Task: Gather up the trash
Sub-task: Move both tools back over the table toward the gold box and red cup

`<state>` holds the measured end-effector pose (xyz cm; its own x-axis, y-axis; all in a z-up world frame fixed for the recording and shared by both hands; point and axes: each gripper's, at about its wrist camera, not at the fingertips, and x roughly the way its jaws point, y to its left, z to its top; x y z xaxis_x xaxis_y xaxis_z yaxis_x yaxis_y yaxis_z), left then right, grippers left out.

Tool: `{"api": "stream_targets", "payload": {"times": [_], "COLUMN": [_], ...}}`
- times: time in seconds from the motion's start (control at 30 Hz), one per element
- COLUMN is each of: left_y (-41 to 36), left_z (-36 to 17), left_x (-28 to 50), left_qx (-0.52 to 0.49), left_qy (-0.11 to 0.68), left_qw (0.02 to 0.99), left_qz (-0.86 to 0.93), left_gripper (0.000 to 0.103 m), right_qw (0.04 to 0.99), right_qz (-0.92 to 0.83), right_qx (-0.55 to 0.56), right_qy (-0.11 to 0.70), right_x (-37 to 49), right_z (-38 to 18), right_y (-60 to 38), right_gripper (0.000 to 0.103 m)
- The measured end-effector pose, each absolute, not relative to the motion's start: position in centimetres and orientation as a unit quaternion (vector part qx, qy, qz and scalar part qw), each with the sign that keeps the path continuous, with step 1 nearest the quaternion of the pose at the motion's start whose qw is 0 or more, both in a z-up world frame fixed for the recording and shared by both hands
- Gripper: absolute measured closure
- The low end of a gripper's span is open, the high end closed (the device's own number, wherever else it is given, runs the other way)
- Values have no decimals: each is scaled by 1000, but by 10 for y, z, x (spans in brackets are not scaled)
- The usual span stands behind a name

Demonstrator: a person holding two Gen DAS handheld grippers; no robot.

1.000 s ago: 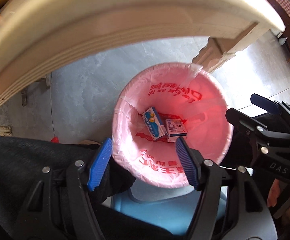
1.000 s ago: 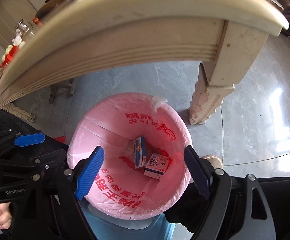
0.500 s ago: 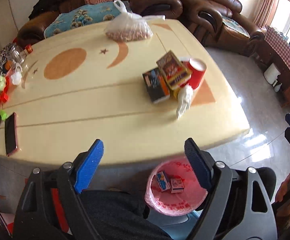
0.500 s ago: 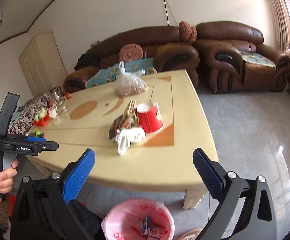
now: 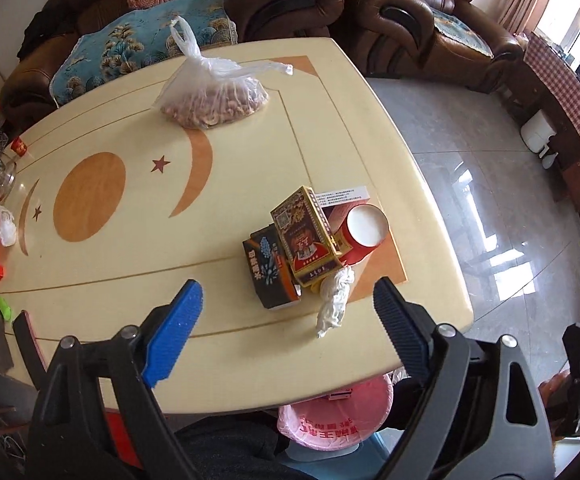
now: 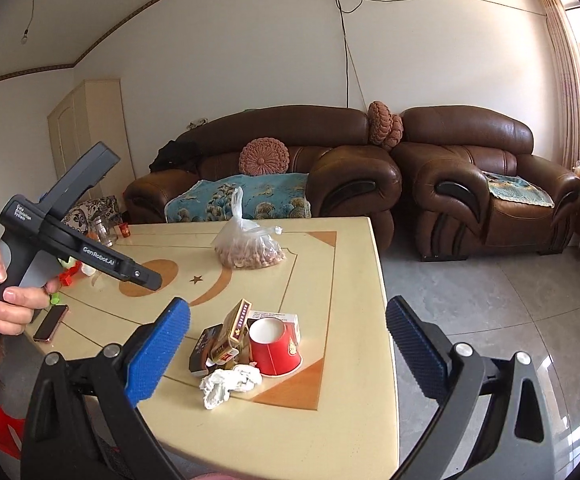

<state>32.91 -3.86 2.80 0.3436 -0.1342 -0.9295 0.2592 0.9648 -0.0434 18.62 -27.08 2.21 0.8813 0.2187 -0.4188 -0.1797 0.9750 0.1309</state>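
A cream table (image 5: 130,280) holds a cluster of trash near its right front corner. A red paper cup (image 5: 364,234) stands open end up, with a gold and red box (image 5: 304,236) leaning just left of it, a black box (image 5: 270,276) left of that, and a crumpled white tissue (image 5: 334,300) in front of the cup. The left gripper (image 5: 286,332) hovers above the table's front edge, jaws spread wide and holding nothing. The right gripper (image 6: 290,356) is likewise spread and unloaded, facing the cup (image 6: 274,346). A pink-lined bin (image 5: 334,420) sits on the floor below the table edge.
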Motion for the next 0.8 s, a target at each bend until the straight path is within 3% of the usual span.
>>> {"api": "stream_targets", "payload": {"times": [0.33, 0.8], "left_y": [-68, -88], "left_z": [13, -51], "left_x": [370, 408], "left_qx": [62, 85], "left_qy": [575, 622], "left_qw": [807, 772], "left_qz": [-121, -100], "left_gripper": [18, 18], "right_qw": [961, 940], "right_qz": [122, 162], "right_qx": [54, 27], "right_qy": [242, 300], "right_x": [228, 268], "right_z": [1, -54], "right_y": [-282, -256], "right_gripper": [7, 7]}}
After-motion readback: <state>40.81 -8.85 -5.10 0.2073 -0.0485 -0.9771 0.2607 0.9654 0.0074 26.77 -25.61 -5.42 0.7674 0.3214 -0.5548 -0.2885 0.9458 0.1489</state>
